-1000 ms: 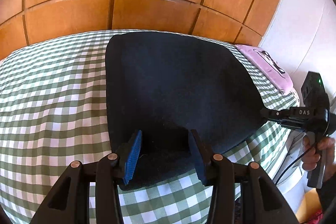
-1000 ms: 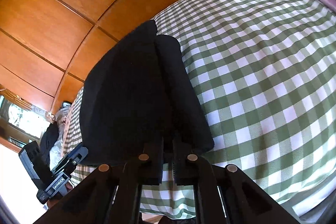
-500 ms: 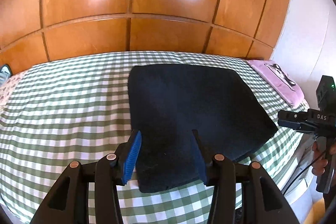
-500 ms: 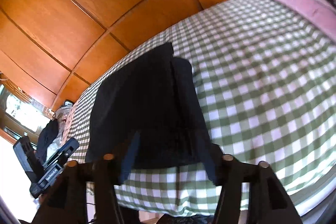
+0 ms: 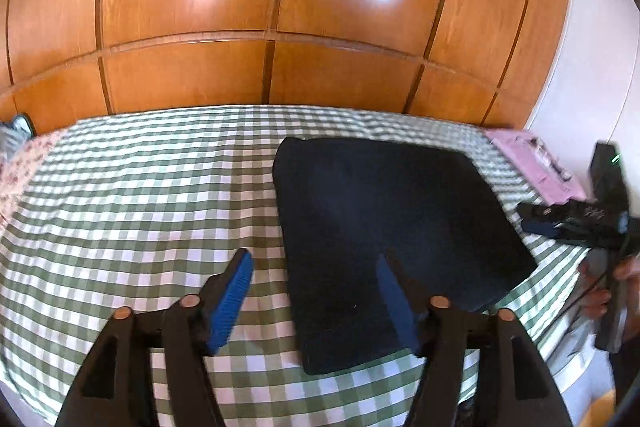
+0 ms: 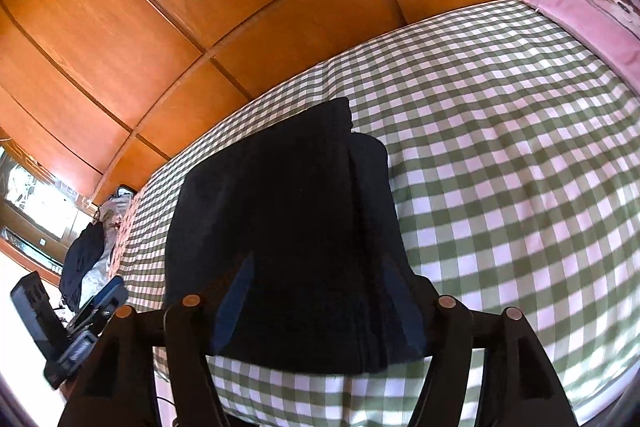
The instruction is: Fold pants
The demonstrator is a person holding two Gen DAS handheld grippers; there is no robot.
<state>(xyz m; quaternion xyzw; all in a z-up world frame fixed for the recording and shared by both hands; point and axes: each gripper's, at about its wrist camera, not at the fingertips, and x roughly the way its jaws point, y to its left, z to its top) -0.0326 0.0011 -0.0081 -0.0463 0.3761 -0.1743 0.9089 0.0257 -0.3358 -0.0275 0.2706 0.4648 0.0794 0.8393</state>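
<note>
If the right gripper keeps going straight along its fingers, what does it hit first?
Most likely the folded dark pants on the checked bedspread. The right gripper points down at them, jaws opening with nothing pinched. How far off they lie is hard to judge.

Quick count: one pair of dark pants (image 5: 384, 227) folded on one checked bed (image 5: 140, 195), two grippers, left (image 5: 316, 291) and right (image 6: 320, 295), one pink pillow (image 6: 592, 15), one floral cloth (image 5: 16, 163) at the far end, and one pile of clothes (image 6: 86, 263) past it.
</note>
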